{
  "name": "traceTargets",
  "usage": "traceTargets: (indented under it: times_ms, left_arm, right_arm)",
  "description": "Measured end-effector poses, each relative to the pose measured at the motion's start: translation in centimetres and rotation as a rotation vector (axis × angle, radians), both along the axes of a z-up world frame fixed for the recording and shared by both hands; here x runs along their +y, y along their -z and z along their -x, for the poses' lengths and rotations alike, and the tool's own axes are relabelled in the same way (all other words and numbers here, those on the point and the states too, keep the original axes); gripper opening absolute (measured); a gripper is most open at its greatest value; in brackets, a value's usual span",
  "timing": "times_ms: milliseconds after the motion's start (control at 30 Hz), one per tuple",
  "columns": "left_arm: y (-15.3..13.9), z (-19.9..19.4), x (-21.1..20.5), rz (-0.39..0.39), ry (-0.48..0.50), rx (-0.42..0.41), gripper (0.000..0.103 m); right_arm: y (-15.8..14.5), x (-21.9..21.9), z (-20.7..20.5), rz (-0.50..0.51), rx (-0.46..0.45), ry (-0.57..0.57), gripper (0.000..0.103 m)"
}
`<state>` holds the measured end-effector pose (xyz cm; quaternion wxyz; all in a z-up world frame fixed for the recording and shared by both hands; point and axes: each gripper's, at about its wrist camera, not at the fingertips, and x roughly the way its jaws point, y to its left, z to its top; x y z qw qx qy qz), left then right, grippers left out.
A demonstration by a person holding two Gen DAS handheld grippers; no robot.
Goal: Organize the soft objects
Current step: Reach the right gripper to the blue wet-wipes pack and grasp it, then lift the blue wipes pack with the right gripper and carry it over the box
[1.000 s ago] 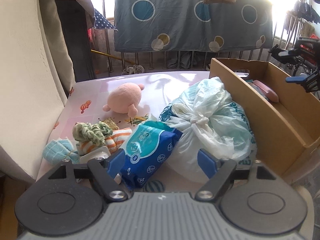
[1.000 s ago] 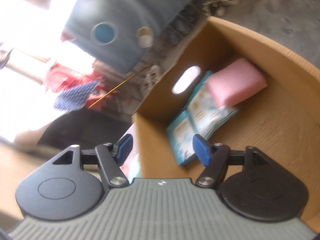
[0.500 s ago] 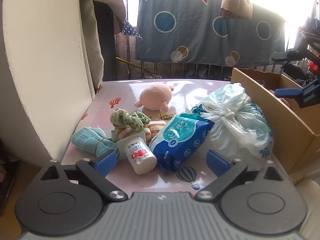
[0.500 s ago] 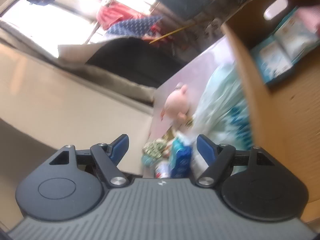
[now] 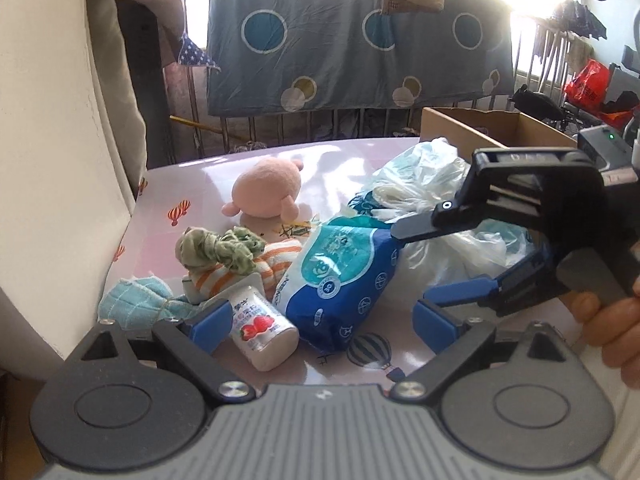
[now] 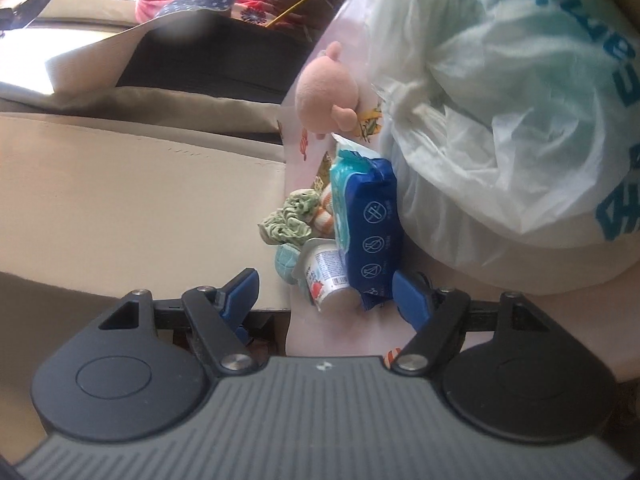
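Glossy plastic wet-wipes pack and crinkled translucent plastic bag beside a fuzzy pink plush toy on the shiny printed tabletop.

The right gripper has its jaws wide apart, holding nothing. Ahead at 12 o'clock lie a yogurt bottle and a blue wipes pack. A knotted plastic bag fills 2 o'clock, a pink plush toy beyond.

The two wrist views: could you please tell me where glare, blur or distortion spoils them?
Left wrist view: sunlight blows out the top right above the blue sheet, glare patches the table, and fisheye bends the edges; the wipes pack is sharp. Right wrist view: rolled sideways, window washed out top left, a soft smudge near it, the plastic bag looms large.
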<state>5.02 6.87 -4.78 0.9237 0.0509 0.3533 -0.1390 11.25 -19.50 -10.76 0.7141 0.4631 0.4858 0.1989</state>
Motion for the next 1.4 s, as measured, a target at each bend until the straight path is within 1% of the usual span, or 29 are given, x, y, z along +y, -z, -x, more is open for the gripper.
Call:
traceTargets:
  times_ms: [67, 300, 333, 400, 433, 500, 533, 633, 733, 800, 867, 933, 1033, 1100, 1233, 1333, 1400]
  left_arm:
    - [0.5, -0.2, 0.9, 0.006, -0.027, 0.022, 0.097]
    - [1.4, 0.7, 3.5, 0.049, -0.084, 0.069, 0.097]
    - [1.4, 1.0, 3.7, 0.053, -0.089, 0.068, 0.097]
    - [1.2, 1.5, 4.1, 0.055, -0.095, 0.067, 0.097]
    - [1.2, 1.7, 4.2, 0.056, -0.096, 0.066, 0.097]
    - [1.0, 2.1, 4.4, 0.065, -0.098, 0.066, 0.097]
    - [0.9, 2.3, 4.5, 0.071, -0.098, 0.067, 0.097]
    - [0.5, 3.0, 4.7, 0.086, -0.096, 0.059, 0.097]
    - [0.2, 3.5, 4.6, 0.096, -0.089, 0.053, 0.097]
    - [0.0, 3.8, 4.5, 0.101, -0.08, 0.048, 0.095]
    - [0.0, 3.9, 4.2, 0.115, -0.072, 0.055, 0.092]
    - [0.1, 3.8, 3.9, 0.142, -0.064, 0.075, 0.087]
    - [0.7, 3.4, 3.2, 0.183, -0.053, 0.114, 0.083]
    - [1.3, 3.0, 2.6, 0.209, -0.047, 0.143, 0.08]
    - [2.8, 1.8, 1.1, 0.256, -0.044, 0.224, 0.068]
    - [3.3, 1.2, 0.1, 0.282, -0.022, 0.244, 0.067]
    - [3.6, 0.8, -0.8, 0.282, -0.002, 0.254, 0.066]
  right_arm:
    - [1.3, 1.1, -0.6, 0.013, 0.016, 0.022, 0.072]
    - [4.2, 3.9, -1.4, 0.089, 0.053, 0.102, 0.071]
    - [4.5, 4.3, -1.6, 0.1, 0.054, 0.11, 0.068]
    - [4.8, 5.0, -1.7, 0.116, 0.031, 0.117, 0.065]
    - [5.0, 5.4, -1.8, 0.119, 0.025, 0.121, 0.059]
    - [4.8, 5.6, -1.8, 0.137, 0.009, 0.122, 0.042]
    - [4.9, 5.7, -1.7, 0.152, -0.002, 0.124, 0.039]
    - [4.9, 5.2, -1.3, 0.144, -0.017, 0.115, 0.033]
    - [4.2, 4.3, -0.7, 0.151, -0.032, 0.065, 0.029]
    - [3.6, 3.3, -0.1, 0.152, -0.032, 0.01, 0.029]
    - [3.2, 2.0, 0.6, 0.127, -0.011, -0.072, 0.029]
    - [3.2, 0.9, 1.2, 0.092, 0.025, -0.154, 0.029]
    - [3.1, -0.9, 2.5, 0.079, 0.044, -0.229, 0.029]
    - [2.9, -2.3, 3.1, 0.101, 0.039, -0.23, 0.031]
    - [2.3, -3.7, 3.7, 0.166, 0.004, -0.235, 0.035]
    - [1.7, -3.9, 4.3, 0.208, -0.034, -0.22, 0.035]
    - [1.2, -3.8, 4.4, 0.24, -0.067, -0.201, 0.035]
